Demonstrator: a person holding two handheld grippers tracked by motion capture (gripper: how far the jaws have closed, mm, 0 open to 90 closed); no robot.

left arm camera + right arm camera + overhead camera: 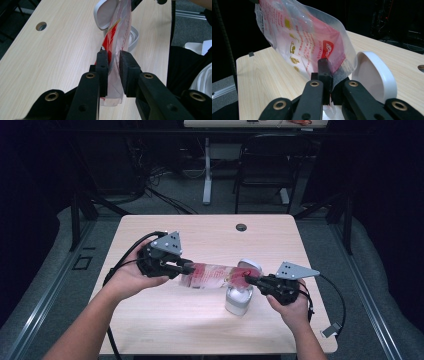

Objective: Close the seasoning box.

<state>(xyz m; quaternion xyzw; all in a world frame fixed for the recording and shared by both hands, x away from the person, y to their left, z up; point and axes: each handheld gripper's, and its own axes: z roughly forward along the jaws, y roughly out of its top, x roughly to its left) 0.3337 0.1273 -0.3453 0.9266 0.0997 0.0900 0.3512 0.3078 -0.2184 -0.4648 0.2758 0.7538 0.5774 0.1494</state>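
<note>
The person's forearms come in nearest the camera in the high view, each hand wrapped round a gripper over the pale wooden table (150,330). The right gripper (250,280) has its jaws clenched on one end of a clear plastic pouch (212,276) with red print; in the right gripper view the black pads (324,72) pinch the pouch's sealed edge tight, with the film bulging up and away beyond them. Just beyond that gripper's tips, to its right in its own view, the round white lid (374,75) of a flip-top bin (238,299) stands open and tilted, close beside the pouch. In the high view the white bin sits directly under the pouch's right end, just in front of the right gripper.

The left gripper (186,267) grasps the other end of the pouch. In the left gripper view its two pads (126,72) flank the film, which runs edge-on between them, its crumpled end hanging below the jaws. The pouch (120,32) stretches onward from the jaws toward the open bin (133,37), held clear of the table between the two grippers.

Past both grippers, a round cable hole (241,227) marks the table's far edge. Beyond it stand a dark chair (265,165) and a white desk leg (207,170).
</note>
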